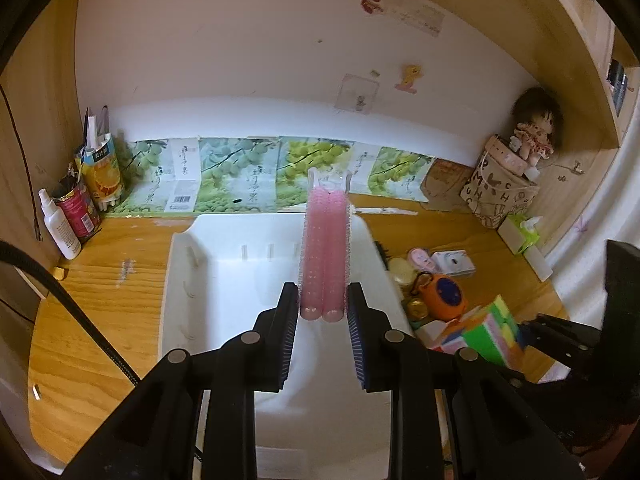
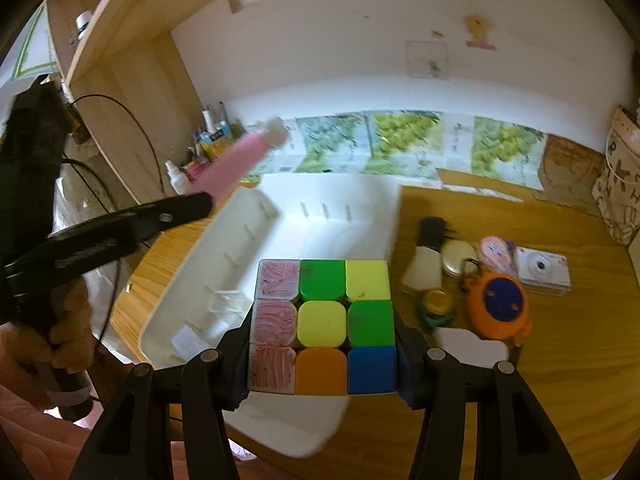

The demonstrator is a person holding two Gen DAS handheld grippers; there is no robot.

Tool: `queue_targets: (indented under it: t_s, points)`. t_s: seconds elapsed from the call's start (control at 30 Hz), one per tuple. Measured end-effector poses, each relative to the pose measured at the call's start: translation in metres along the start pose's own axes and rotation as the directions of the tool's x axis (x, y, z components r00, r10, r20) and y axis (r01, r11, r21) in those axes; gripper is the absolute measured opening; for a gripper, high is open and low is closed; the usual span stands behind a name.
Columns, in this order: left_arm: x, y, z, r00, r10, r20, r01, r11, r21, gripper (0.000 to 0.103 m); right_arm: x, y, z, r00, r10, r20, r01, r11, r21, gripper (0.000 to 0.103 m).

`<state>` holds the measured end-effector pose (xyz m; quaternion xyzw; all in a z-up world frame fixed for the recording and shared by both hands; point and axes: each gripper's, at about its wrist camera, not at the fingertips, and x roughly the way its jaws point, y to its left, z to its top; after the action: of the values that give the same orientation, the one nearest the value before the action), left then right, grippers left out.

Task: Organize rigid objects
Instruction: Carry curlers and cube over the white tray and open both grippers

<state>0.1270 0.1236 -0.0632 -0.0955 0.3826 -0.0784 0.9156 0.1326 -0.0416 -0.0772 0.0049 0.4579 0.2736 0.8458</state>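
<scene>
Not much for you to read here. Along the desk's back edge, the grape-printed cartons carry vertical brush-style Chinese characters, too small and warped to make out, and one panel shows a barcode. At the desk's back left corner, the orange juice carton has a dark label with characters, also illegible. At the back right corner, the fabric bag shows scattered capital letters: an R, an H and an M come through clearly.
</scene>
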Motion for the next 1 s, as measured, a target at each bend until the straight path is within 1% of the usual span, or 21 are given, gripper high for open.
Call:
queue_targets:
  t_s: [0.13, 0.33, 0.47, 0.63, 0.7, 0.77, 0.8, 0.83, 0.87, 0.93, 1.0]
  points:
    - [0.007, 0.022, 0.001, 1.000, -0.003, -0.015, 0.003, 1.000, 0.002, 0.026, 0.009, 0.027, 0.001, 1.000, -0.002, 0.006, 0.002, 0.999, -0.033, 0.056]
    - [0.020, 0.050, 0.002, 0.999, 0.006, -0.046, -0.007, 1.000, -0.016, 0.027, 0.037, 0.055, -0.004, 0.999, -0.002, -0.035, -0.001, 0.996, -0.088, 0.056]
    - [0.026, 0.060, 0.001, 0.997, 0.015, -0.070, -0.017, 0.999, -0.028, 0.027, 0.054, 0.064, -0.005, 0.998, 0.013, -0.063, -0.018, 0.996, -0.086, 0.056]
    - [0.032, 0.066, 0.000, 0.995, 0.041, -0.086, -0.039, 0.999, 0.019, 0.028, 0.070, 0.070, -0.003, 0.997, 0.009, -0.082, -0.015, 0.997, -0.073, 0.056]
    - [0.034, 0.067, 0.001, 0.995, 0.048, -0.089, -0.046, 0.999, 0.029, 0.028, 0.075, 0.069, -0.001, 0.996, 0.019, -0.084, -0.024, 0.998, -0.052, 0.059]
    - [0.035, 0.069, 0.002, 0.995, 0.048, -0.093, -0.046, 0.998, 0.031, 0.029, 0.073, 0.067, 0.001, 0.997, 0.031, -0.065, -0.033, 0.999, -0.043, 0.061]
    - [0.035, 0.069, 0.003, 0.994, 0.048, -0.095, -0.045, 0.998, 0.033, 0.030, 0.071, 0.067, 0.003, 0.998, 0.034, -0.050, -0.036, 0.998, -0.042, 0.063]
    - [0.035, 0.069, 0.003, 0.994, 0.049, -0.095, -0.046, 0.998, 0.034, 0.030, 0.070, 0.066, 0.004, 0.999, 0.036, -0.036, -0.038, 0.998, -0.041, 0.067]
    - [0.035, 0.068, 0.003, 0.994, 0.053, -0.093, -0.050, 0.998, 0.037, 0.035, 0.068, 0.066, 0.005, 0.999, 0.035, -0.023, -0.036, 0.999, -0.040, 0.071]
    - [0.035, 0.068, 0.005, 0.995, 0.061, -0.084, -0.058, 0.998, 0.040, 0.040, 0.066, 0.064, 0.006, 0.999, 0.032, -0.014, -0.033, 0.999, -0.036, 0.073]
    - [0.033, 0.066, 0.007, 0.995, 0.060, -0.076, -0.057, 0.998, 0.035, 0.047, 0.065, 0.061, 0.006, 0.999, 0.031, -0.014, -0.031, 0.999, -0.032, 0.073]
